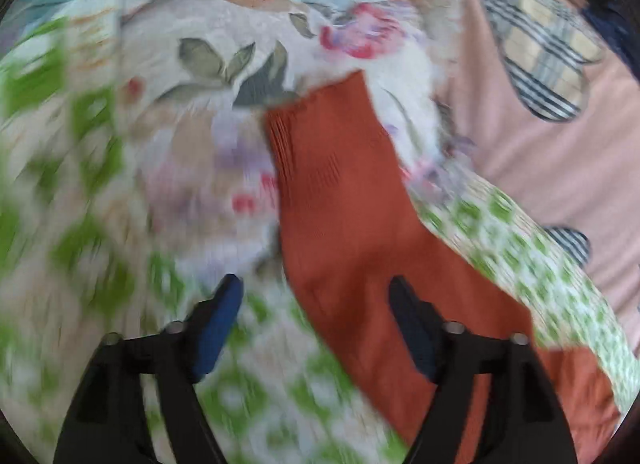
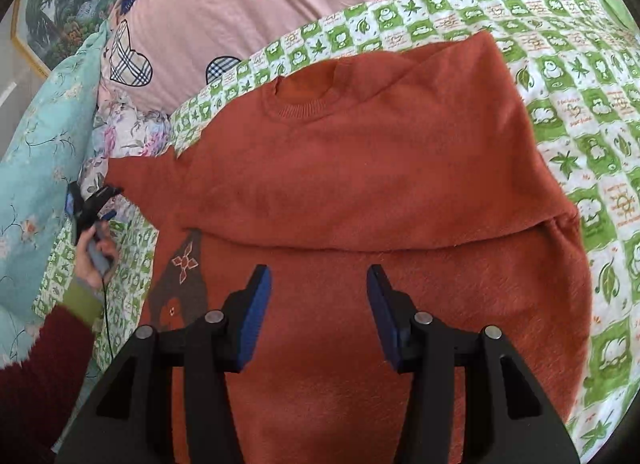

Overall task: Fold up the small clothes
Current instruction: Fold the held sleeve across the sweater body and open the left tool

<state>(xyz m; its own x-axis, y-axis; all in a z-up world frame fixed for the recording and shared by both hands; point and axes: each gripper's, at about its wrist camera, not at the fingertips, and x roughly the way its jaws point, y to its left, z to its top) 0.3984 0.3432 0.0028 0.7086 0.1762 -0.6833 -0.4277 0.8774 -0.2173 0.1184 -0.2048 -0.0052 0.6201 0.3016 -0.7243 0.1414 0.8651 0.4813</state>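
A rust-orange sweater lies flat on a green-and-white checked cloth, neck hole toward the pillows, its lower part folded up across the body. My right gripper hovers open over the sweater's lower body, empty. The sweater's left sleeve stretches out across the floral fabric. My left gripper is open just above that sleeve, its right finger over the orange cloth; the view is motion-blurred. The left gripper also shows in the right wrist view, held in a hand at the sleeve's end.
A pink pillowcase with plaid hearts lies behind the cloth. A floral quilt and teal bedding sit to the left. A framed picture hangs at the far left.
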